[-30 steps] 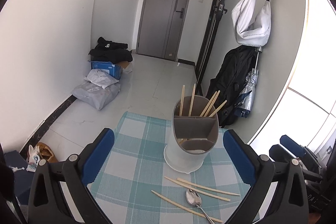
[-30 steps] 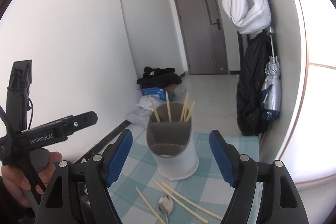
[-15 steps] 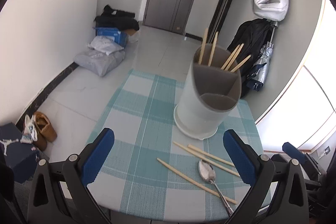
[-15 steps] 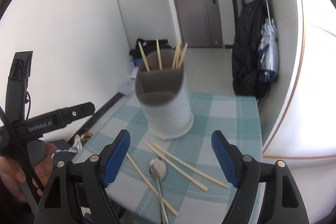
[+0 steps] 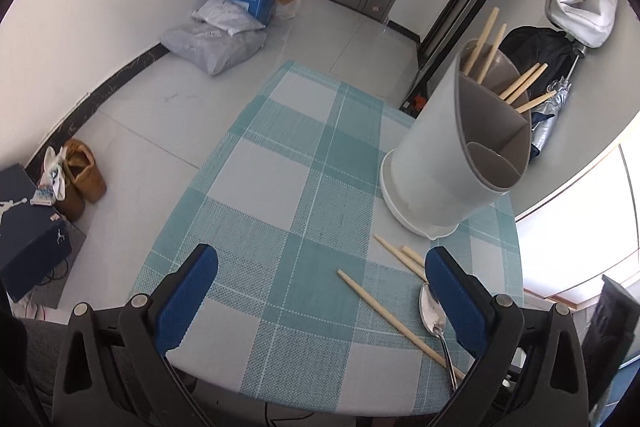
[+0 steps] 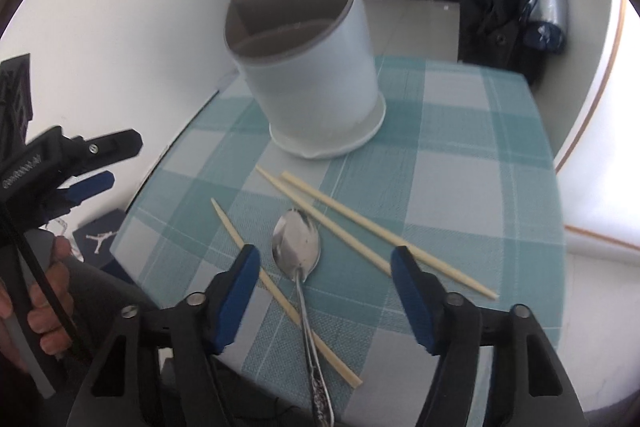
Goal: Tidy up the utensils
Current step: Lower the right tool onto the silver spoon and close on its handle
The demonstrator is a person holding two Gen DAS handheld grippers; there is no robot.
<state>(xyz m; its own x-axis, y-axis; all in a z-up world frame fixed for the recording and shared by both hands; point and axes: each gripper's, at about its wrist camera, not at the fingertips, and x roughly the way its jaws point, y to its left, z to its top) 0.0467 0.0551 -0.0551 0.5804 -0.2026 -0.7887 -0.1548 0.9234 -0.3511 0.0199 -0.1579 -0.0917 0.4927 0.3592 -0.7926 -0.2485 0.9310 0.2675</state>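
1. Cloth (image 5: 280,187): teal and pale grey check
2. Holder (image 6: 316,75) on the cloth: white outside, grey-brown inside
3. Chopsticks (image 6: 360,223) before the holder: pale tan
4. Spoon (image 6: 297,243) among them: shiny silver
5. Pads (image 6: 242,283) either side of the spoon: blue, on black arms
6. Shoebox (image 5: 28,227) beside the cloth: navy, white logo

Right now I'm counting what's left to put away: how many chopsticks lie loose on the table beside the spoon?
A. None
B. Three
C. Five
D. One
B: the right wrist view shows three chopsticks flat on the table, two side by side near the holder and one crossing under the handle of the spoon; the rest stand in the holder.
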